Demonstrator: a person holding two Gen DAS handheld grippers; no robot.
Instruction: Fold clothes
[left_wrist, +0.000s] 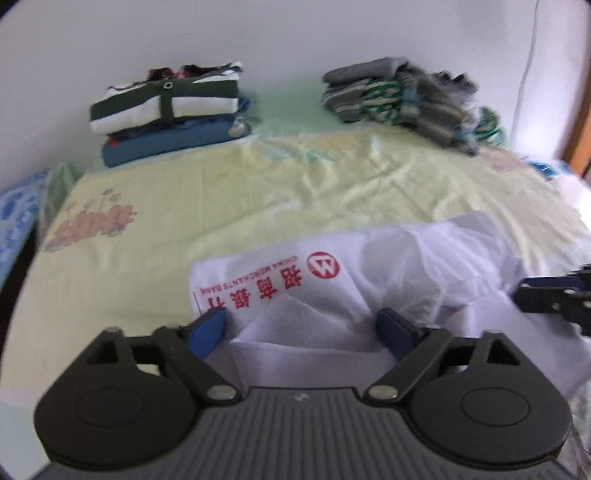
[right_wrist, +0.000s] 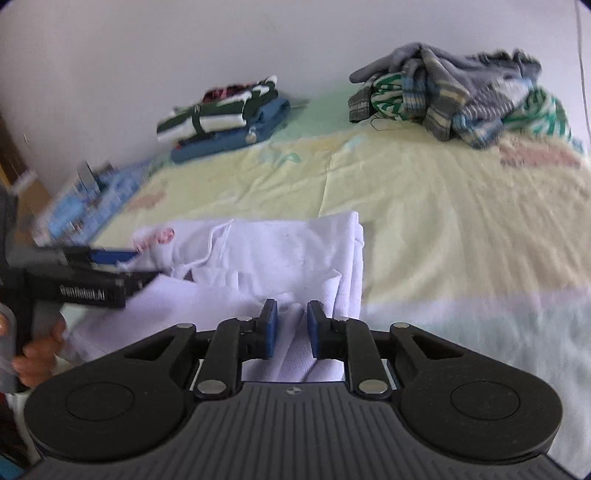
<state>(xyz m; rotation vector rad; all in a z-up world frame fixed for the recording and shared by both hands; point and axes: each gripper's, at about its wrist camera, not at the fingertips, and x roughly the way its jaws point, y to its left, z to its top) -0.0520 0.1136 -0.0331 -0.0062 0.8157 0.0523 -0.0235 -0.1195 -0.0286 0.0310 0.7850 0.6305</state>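
Fingers of the left gripper (left_wrist: 303, 328) stand spread wide over the white shirt (left_wrist: 369, 273) low in the frame, pinching nothing, while the right gripper (right_wrist: 289, 328) fingers sit close together with a ridge of cloth between them, apparently not clamped. Beyond, upper left, a folded stack (left_wrist: 170, 110) looks finished; upper right, a rumpled heap (left_wrist: 410, 99) on the bed (left_wrist: 258, 192) still awaits folding.
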